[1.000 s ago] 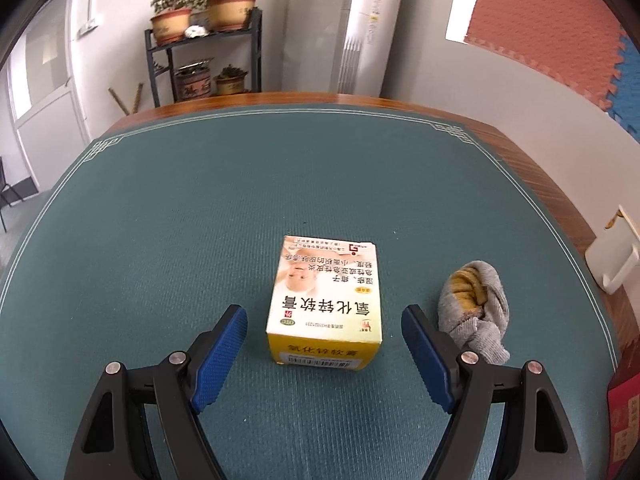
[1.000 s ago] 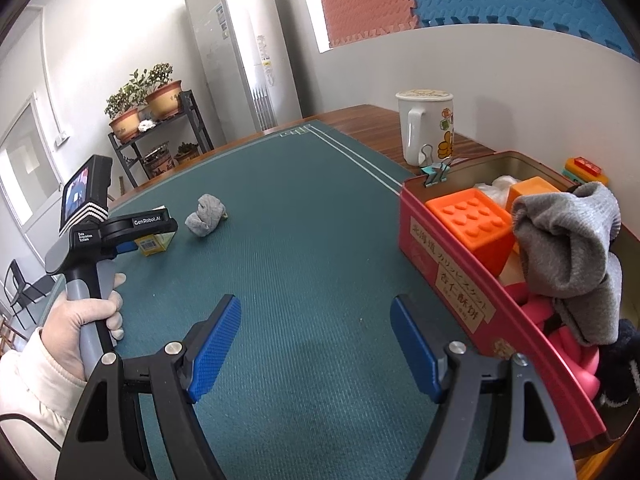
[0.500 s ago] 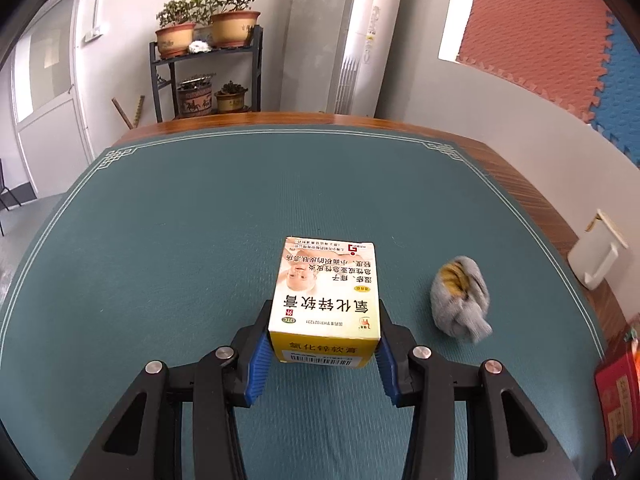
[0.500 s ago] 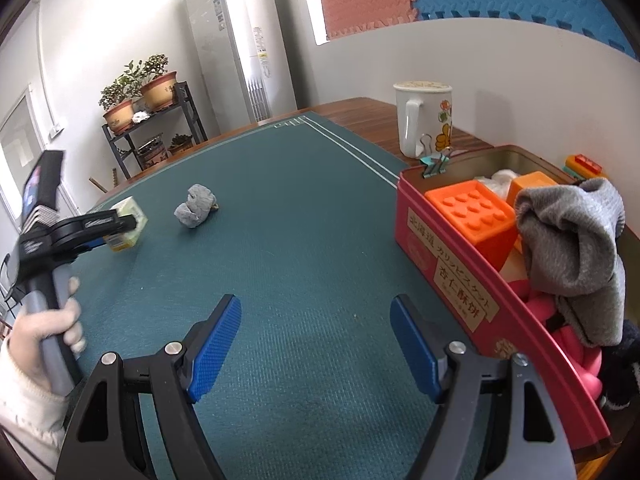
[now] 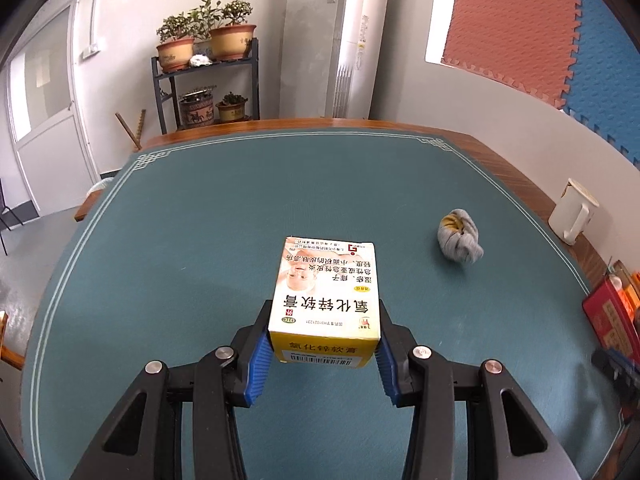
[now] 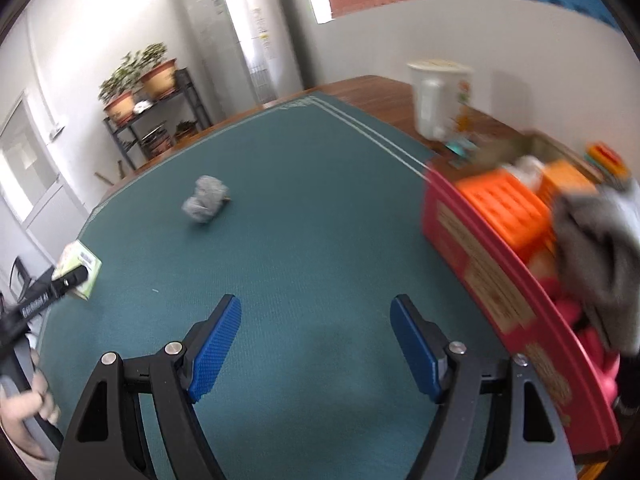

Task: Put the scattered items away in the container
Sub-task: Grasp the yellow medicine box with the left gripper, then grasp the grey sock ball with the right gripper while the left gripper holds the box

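Note:
My left gripper (image 5: 323, 360) is shut on a white and yellow medicine box (image 5: 326, 300) and holds it above the green table mat (image 5: 240, 208). The box also shows in the right wrist view (image 6: 80, 270), held at the far left. A balled grey sock (image 5: 459, 241) lies on the mat to the right; in the right wrist view it (image 6: 205, 199) lies ahead. My right gripper (image 6: 316, 344) is open and empty over the mat. The red container (image 6: 500, 284) stands at its right, holding orange blocks (image 6: 508, 200) and a grey sock (image 6: 600, 256).
A white mug (image 5: 572, 214) stands on the wooden table edge at the right, near the red container (image 5: 612, 328). A plant shelf (image 5: 204, 80) and a tall white air conditioner (image 5: 340, 40) stand beyond the table's far edge.
My left gripper closed on the medicine box and lifted it off the mat. My right gripper swung left, away from the container, still open.

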Demonstrator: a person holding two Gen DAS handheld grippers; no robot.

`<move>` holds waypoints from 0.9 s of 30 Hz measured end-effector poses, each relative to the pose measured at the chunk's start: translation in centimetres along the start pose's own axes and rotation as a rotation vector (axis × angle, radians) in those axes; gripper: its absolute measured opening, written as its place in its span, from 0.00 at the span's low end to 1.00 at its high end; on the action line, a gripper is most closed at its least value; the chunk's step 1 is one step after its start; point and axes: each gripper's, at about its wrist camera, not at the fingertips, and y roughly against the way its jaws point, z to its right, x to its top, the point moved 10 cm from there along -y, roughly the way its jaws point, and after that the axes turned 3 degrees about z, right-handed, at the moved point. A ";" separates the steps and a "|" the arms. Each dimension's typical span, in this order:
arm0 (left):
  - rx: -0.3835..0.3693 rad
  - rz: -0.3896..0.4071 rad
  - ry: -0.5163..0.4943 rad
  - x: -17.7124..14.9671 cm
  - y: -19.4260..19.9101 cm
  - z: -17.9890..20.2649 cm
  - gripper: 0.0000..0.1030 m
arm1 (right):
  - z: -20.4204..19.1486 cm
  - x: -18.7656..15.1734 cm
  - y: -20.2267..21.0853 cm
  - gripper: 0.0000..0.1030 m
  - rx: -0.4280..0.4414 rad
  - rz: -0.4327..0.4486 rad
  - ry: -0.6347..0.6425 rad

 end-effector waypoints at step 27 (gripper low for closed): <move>-0.012 -0.034 0.041 -2.3 -1.4 -1.5 0.45 | -10.6 5.5 -16.3 0.73 -0.002 -0.124 0.055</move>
